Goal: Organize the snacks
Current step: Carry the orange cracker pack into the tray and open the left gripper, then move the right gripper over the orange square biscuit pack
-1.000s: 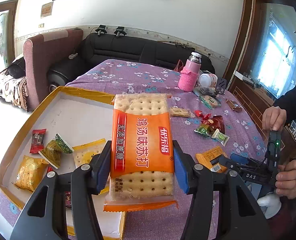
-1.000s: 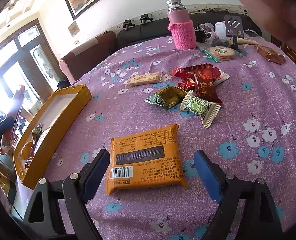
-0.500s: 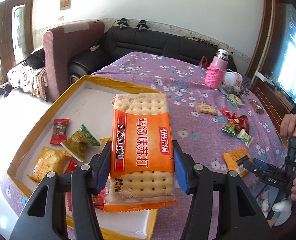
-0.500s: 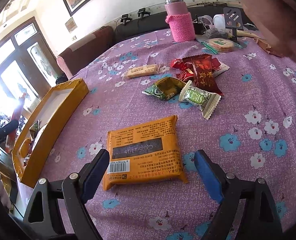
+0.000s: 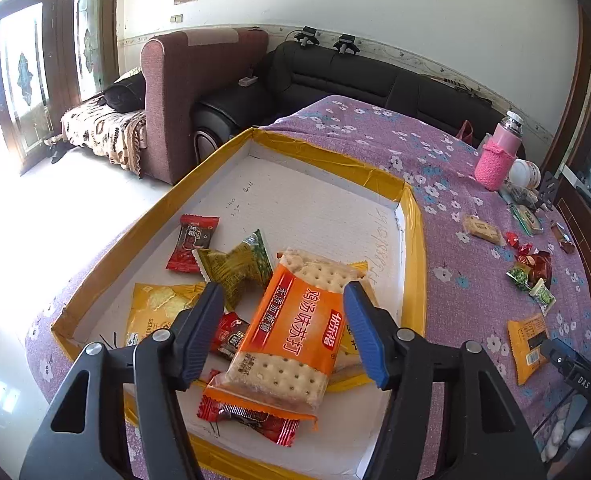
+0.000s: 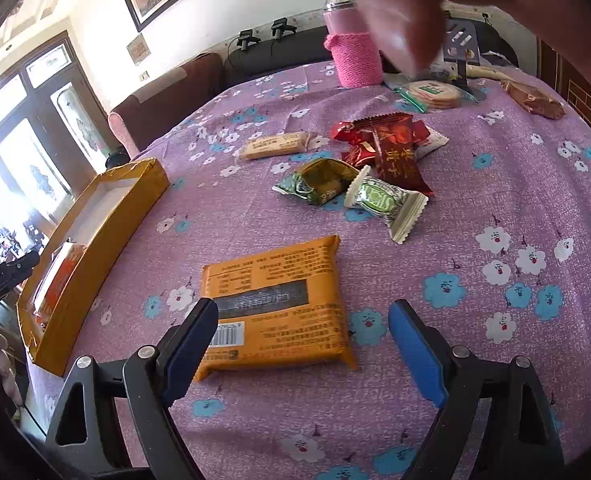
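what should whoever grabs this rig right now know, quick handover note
Left gripper: open, jaws astride the orange soda cracker pack, which lies tilted on other snacks inside the yellow-rimmed cardboard tray.
Right gripper: open, empty, over the flat orange snack packet on the purple floral tablecloth.
Done: several wrapped snacks are in the tray.
Left: the orange packet, the green-and-white candy, the red wrappers and the beige biscuit bar.

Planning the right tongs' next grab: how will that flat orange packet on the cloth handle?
The orange packet lies flat with square edges, so it is probably fairly stiff. Glossy film may slide on the tablecloth. If it holds biscuits, a hard squeeze from the right tongs could crack them.
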Available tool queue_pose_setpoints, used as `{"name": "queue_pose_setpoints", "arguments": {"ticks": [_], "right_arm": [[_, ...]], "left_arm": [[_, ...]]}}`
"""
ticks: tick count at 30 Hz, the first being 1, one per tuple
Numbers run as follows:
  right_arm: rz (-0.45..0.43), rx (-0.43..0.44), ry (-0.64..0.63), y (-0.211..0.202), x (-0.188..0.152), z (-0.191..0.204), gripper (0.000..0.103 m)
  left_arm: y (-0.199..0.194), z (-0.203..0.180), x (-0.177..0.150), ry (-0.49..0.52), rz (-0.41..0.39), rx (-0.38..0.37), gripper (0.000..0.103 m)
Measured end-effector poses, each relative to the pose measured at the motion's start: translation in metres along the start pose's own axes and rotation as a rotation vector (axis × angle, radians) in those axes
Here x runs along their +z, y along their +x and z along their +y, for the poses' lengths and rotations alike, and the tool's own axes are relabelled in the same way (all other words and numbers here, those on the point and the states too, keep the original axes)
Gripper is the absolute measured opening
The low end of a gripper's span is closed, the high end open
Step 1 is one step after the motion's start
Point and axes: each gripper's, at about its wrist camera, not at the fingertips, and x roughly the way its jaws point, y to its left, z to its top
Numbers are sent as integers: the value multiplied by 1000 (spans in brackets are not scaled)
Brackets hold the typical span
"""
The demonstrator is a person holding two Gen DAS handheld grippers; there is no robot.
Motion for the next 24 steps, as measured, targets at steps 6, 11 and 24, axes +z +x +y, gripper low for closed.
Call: {"name": "queue_pose_setpoints", "arguments": {"ticks": [6, 11, 24], "right_arm": [[14, 1, 24, 3, -2, 1, 90], [7, 6, 10, 2, -2, 3, 89], [35, 8, 15, 7, 2, 2, 91]], "left_arm": [[-6, -5, 0, 17, -10, 13, 68], [-22, -11, 3, 21, -51, 8, 73], [-45, -56, -3, 115, -80, -192, 75]]}}
